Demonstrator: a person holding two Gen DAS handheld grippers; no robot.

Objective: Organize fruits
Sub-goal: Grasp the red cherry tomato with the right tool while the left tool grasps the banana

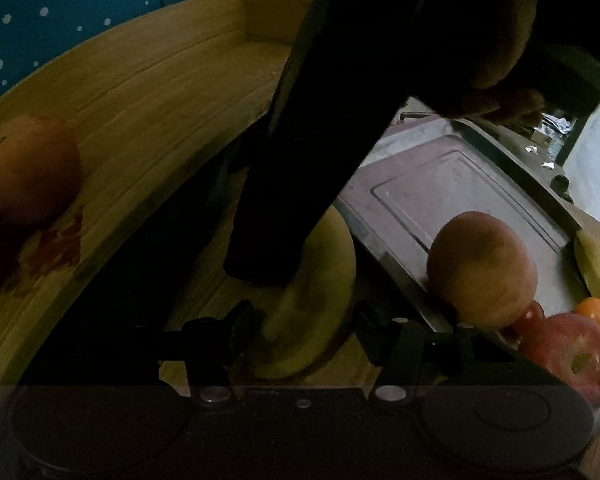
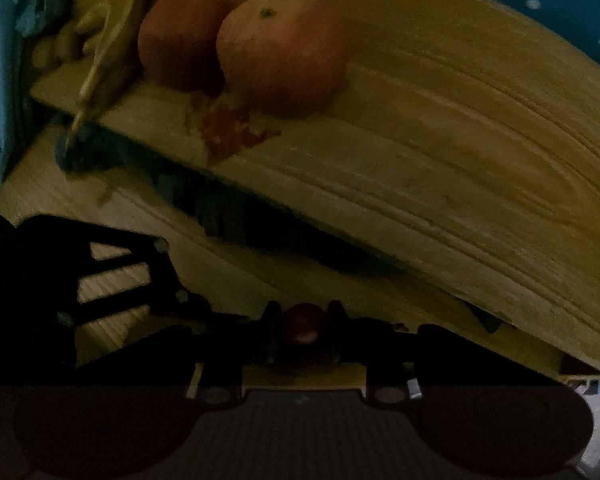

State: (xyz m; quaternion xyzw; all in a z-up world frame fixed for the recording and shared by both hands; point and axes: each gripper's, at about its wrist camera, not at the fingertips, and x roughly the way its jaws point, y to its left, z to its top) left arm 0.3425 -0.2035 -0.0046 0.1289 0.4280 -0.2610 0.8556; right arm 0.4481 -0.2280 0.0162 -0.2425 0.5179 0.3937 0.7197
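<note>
In the left wrist view my left gripper (image 1: 304, 332) is shut on a yellow banana (image 1: 312, 320) just above the wooden table. A wooden tray (image 1: 148, 92) with an orange (image 1: 28, 168) lies to its left. A metal tray (image 1: 452, 184) to the right holds a round brownish fruit (image 1: 482, 272). In the right wrist view my right gripper (image 2: 304, 326) is shut on a small red fruit (image 2: 304, 322) in front of the wooden tray (image 2: 420, 160), which holds two oranges (image 2: 280, 52) at its far side.
A red apple (image 1: 572, 352), small orange fruits (image 1: 596, 312) and another banana (image 1: 596, 276) sit at the right in the left wrist view. A dark sleeved arm (image 1: 340, 120) crosses above the banana. A blue dotted cloth (image 1: 80, 12) lies behind the wooden tray.
</note>
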